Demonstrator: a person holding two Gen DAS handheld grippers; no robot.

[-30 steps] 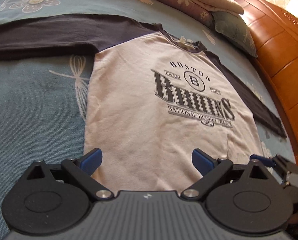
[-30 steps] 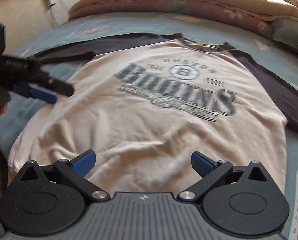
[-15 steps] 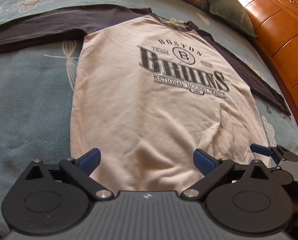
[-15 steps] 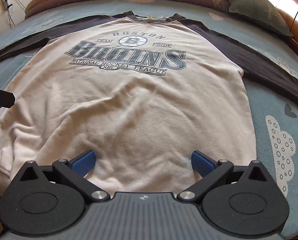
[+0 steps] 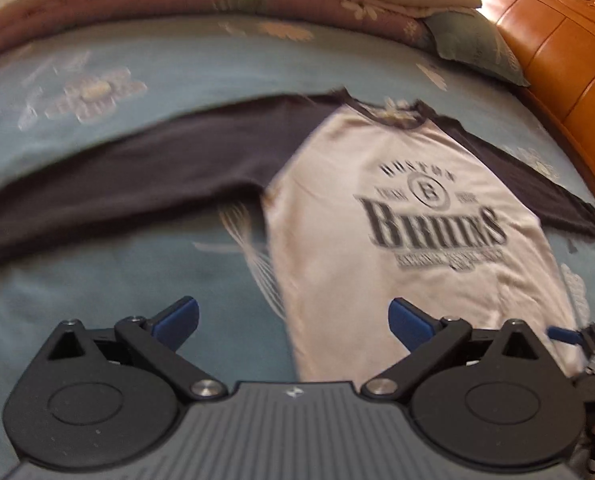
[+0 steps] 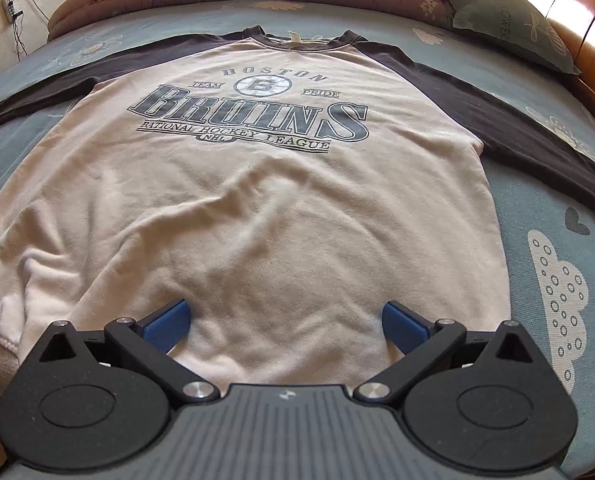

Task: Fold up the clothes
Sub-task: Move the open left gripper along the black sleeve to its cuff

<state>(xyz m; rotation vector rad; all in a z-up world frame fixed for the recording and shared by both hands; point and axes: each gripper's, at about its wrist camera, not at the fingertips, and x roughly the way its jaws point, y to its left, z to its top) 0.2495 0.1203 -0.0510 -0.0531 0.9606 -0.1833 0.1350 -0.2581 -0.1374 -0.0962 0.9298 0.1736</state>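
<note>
— Folding begun? Sweatshirt [image 6: 257, 200] where?
— Not yet: lying flat, print up, on the bed [image 6: 557, 240], both sleeves spread toward 10 and 2 o'clock.
— Jaws?
— Left gripper [image 5: 293, 316] and right gripper [image 6: 283, 318] both gaping, gripping nothing, hovering by the hem at 6 o'clock.

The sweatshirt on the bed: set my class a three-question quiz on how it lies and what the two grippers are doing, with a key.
1. True or false: the sweatshirt lies print side up, both dark sleeves spread out.
2. The right gripper is: A) shut on the hem, B) open over the hem, C) holding a sleeve.
3. Fill in: the left gripper is open over the shirt's ___ edge and the blue bedsheet.

Key: 1 true; 2 B; 3 left.
</note>
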